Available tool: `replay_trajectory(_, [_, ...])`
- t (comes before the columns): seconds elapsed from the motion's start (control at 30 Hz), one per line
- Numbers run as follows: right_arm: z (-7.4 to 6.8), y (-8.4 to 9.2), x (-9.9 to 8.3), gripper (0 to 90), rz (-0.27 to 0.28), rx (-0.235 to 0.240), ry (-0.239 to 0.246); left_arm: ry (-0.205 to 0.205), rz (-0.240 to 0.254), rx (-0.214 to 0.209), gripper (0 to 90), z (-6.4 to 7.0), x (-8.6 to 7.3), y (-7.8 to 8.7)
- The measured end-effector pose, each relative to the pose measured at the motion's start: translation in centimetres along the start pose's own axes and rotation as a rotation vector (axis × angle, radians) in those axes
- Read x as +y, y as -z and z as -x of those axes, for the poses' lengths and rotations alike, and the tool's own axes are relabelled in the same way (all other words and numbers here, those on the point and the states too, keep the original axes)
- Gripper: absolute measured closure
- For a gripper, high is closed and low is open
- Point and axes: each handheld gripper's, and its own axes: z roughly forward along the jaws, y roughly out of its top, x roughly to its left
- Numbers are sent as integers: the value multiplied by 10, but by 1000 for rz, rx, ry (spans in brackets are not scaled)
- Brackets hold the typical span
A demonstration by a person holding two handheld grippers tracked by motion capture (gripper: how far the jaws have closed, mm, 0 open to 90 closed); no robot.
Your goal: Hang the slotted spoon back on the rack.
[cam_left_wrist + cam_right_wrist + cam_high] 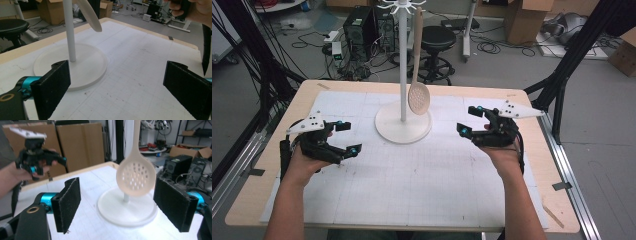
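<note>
Looks like the slotted spoon hanging off the white hook stand at 12 o'clock on the table is the target, though that's my guess. I'd bring the right tongs in level, pinch the handle above the bowl, then lift straight up off the hook. Right now both sets are spread wide and empty, left tongs at 9 o'clock, right at 3, touching nothing.
</note>
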Motion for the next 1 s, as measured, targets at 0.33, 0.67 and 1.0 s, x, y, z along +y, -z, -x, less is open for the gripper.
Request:
replay_trajectory(0.33, [-7, 6, -42, 174, -25, -45, -34, 14, -9, -5, 73, -4, -6, -3])
replay_trajectory(0.67, [-8, 5, -53, 149, -29, -61, -62, 18, -7, -2, 73, -5, -7, -3])
replay_trajectory(1.0, [-4, 19, -60, 130, -19, -91, -92, 25, -8, 3, 73, -8, -9, -6])
